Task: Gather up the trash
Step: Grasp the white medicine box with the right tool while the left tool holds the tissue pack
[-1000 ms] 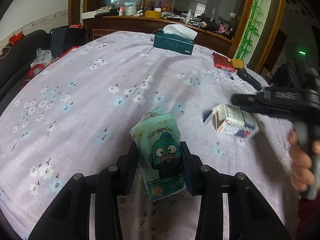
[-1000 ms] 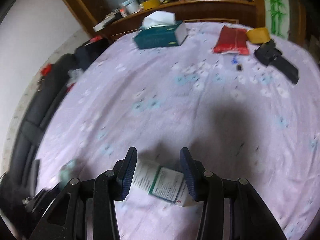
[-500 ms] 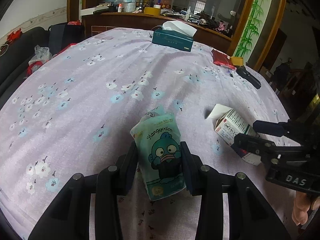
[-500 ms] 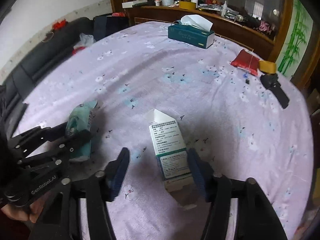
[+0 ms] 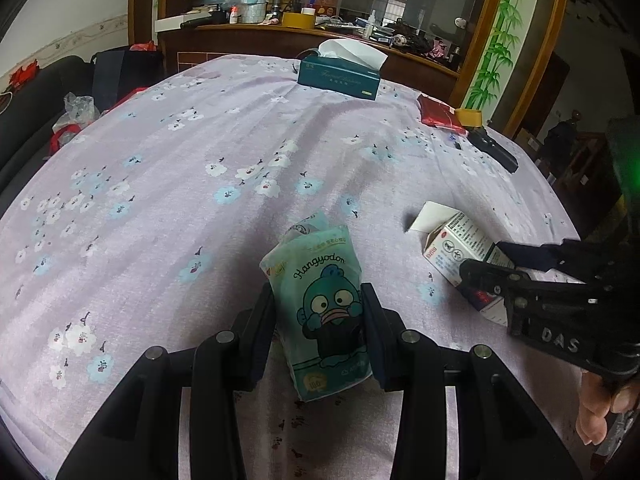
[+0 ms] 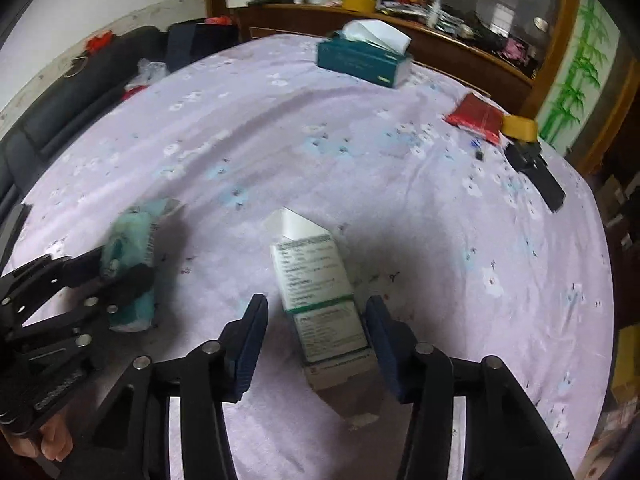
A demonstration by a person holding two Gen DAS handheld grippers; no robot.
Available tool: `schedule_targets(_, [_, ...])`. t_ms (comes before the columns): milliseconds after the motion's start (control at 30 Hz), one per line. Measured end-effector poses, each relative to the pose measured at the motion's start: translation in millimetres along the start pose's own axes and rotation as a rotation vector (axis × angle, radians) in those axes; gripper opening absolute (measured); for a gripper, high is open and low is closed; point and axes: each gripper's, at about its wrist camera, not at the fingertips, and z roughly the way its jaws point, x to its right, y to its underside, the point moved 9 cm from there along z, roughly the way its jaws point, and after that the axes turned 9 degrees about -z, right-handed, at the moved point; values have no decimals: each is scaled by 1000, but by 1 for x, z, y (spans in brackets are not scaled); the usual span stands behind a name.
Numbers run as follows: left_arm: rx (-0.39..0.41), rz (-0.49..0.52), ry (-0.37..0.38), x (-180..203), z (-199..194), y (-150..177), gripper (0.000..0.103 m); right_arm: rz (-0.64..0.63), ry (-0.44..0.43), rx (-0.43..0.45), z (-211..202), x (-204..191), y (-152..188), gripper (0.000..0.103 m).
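White carton lies flat on the lilac floral tablecloth, between the fingers of the right gripper. Likely an empty cardboard box: light, thin-walled, crushable if squeezed hard. Best hold looks like across its narrow width at mid-body, not the loose flap. Long axis runs away from the right wrist camera, in line with the fingers; open flap end points toward the far teal tissue box. Right jaws are closing, carton between them; the left pad stands clear of it, the right one looks at or just off its edge.

To its left, the left gripper is clamped on a soft teal tissue pack, squashy and light, long axis likewise pointing away along the fingers, pads pressing both sides.
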Motion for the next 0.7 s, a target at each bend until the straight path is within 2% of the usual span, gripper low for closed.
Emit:
schedule_targets(133, [-1,10,10,4,-1,1,39,38,-8,10,-3,3,8,41])
schedule_targets(267, [2,29,36,11,-4,1,39,108,25,37,-18,7,18,38])
schedule_targets(467, [18,104,97,34,-14,8,39,245,82,115,-82,7,56,38])
schedule_targets(700, [45,185,153,66,-47,21,39,315,188,232,-161,-10,105,38])
